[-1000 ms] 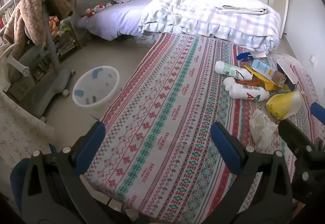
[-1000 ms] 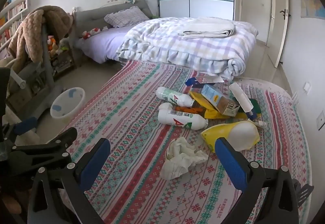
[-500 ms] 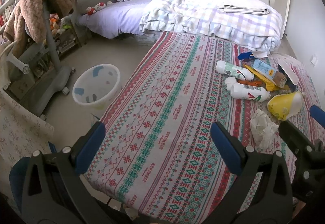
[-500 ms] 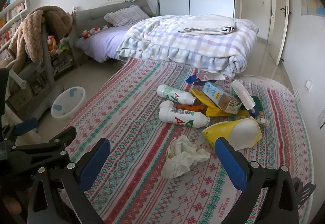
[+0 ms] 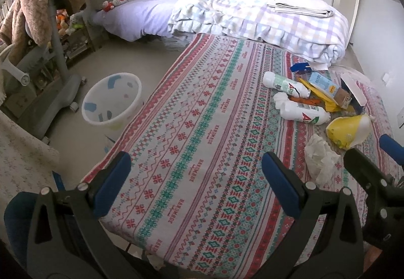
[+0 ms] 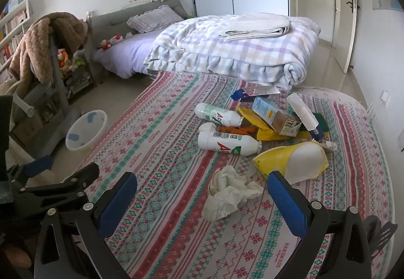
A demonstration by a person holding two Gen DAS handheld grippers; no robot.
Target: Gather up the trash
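Trash lies on a patterned cloth [image 6: 161, 152]: a crumpled white tissue [image 6: 228, 193], two white bottles [image 6: 227, 142], a yellow and white paper cup [image 6: 295, 160], a blue and brown carton [image 6: 275, 116], and yellow and orange wrappers. The pile also shows in the left wrist view, with the tissue [image 5: 319, 157] at the right. A white bin [image 5: 112, 99] stands on the floor left of the cloth. My right gripper [image 6: 202, 200] is open and empty, just short of the tissue. My left gripper [image 5: 195, 175] is open and empty over the cloth's near edge.
A bed with a folded checked blanket [image 6: 227, 49] lies behind the cloth. A grey chair draped with a brown throw [image 5: 38, 11] stands at the left beside the bin. A wardrobe and a door are at the back right.
Both grippers have moved slightly forward toward the trash pile. Their jaws stay open.
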